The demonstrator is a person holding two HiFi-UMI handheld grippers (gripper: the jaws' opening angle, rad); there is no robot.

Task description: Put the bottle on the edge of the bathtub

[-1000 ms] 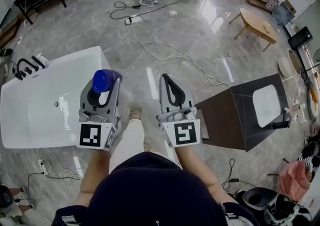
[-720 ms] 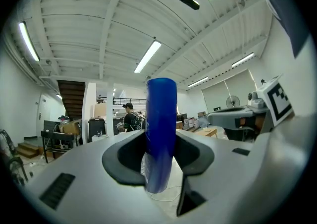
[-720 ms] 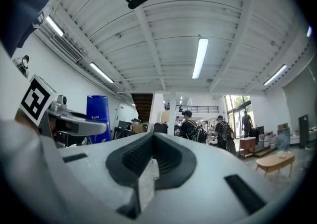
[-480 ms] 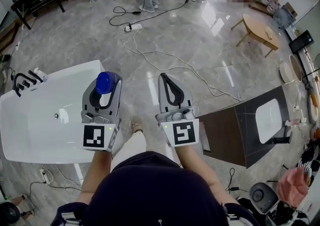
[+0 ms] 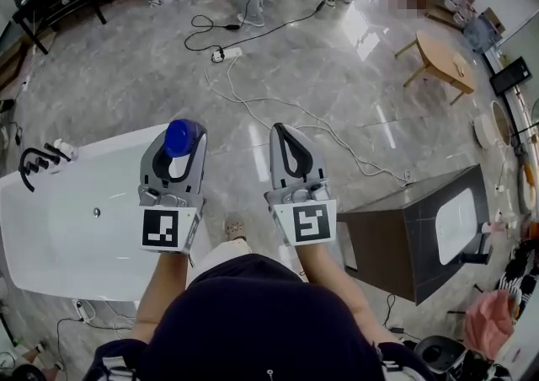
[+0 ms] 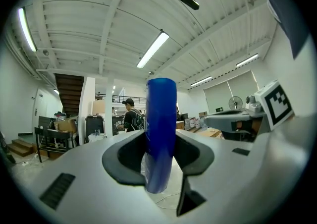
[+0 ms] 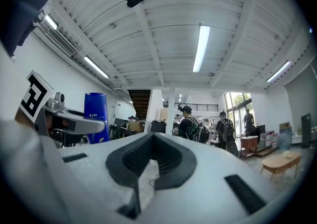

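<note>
Gripping a blue bottle [image 5: 178,136] upright between its jaws, the left gripper [image 5: 174,154] is clenched on it and points level, away from the person. From the head view the bottle shows over the far right corner of the white bathtub [image 5: 101,142], carried in the air. Just to its right, the right gripper [image 5: 284,130] is clenched too, tips together with nothing between them. A black faucet [image 5: 35,160] sits at the bathtub's far left end. To the right stands a dark cabinet [image 5: 392,240] with a white basin [image 5: 459,223]. White cables [image 5: 278,105] trail across the grey floor [image 5: 126,67] farther off, and a wooden table [image 5: 442,55] stands at the far right.
</note>
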